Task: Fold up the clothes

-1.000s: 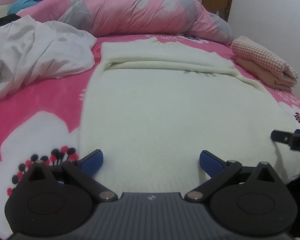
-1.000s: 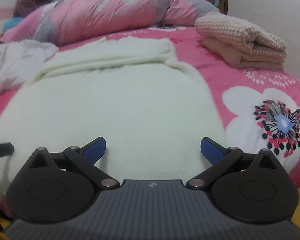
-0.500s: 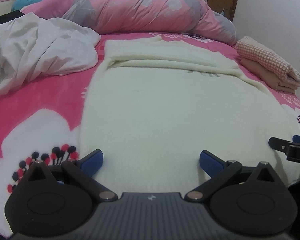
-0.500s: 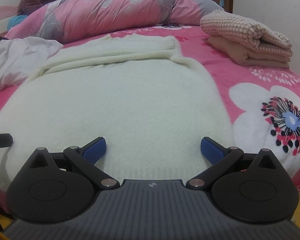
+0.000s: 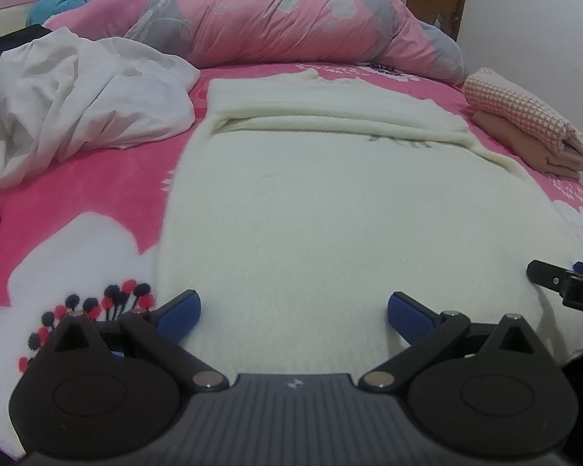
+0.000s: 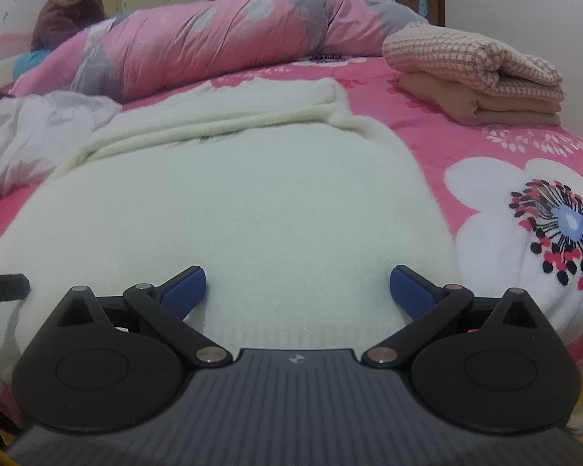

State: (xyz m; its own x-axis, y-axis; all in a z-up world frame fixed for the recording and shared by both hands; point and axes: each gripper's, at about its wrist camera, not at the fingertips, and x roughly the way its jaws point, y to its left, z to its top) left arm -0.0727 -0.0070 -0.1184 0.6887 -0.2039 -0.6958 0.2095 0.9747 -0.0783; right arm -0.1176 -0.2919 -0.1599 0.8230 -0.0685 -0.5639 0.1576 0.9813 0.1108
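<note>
Broadly, layout: cream sweater (image 5: pixel 330 209) lies flat on the pink floral bedspread (image 5: pixel 77 194), filling the middle of both wrist views
Long axis: runs from 6 to 12 o'clock, ribbed hem nearest the grippers, sleeves folded across the far end at 12 o'clock
Left gripper (image 5: pixel 293 310): jaws wide, blue pads apart over the hem, holding nothing
Right gripper (image 6: pixel 297 289): jaws wide too, over the hem near the sweater's right edge; its tip shows at 3 o'clock in the left view
Neighbours, left: crumpled white garment (image 5: pixel 77 97) at 10 o'clock, just beside the sweater's far corner
Neighbours, right: folded checked and peach clothes (image 6: pixel 474 73) stacked at 1 o'clock, apart from the sweater
Beyond: rolled pink quilt (image 5: pixel 291 19) lies across the bed at 12 o'clock
Background: seated person (image 6: pixel 70 7) at 11 o'clock in the right view
</note>
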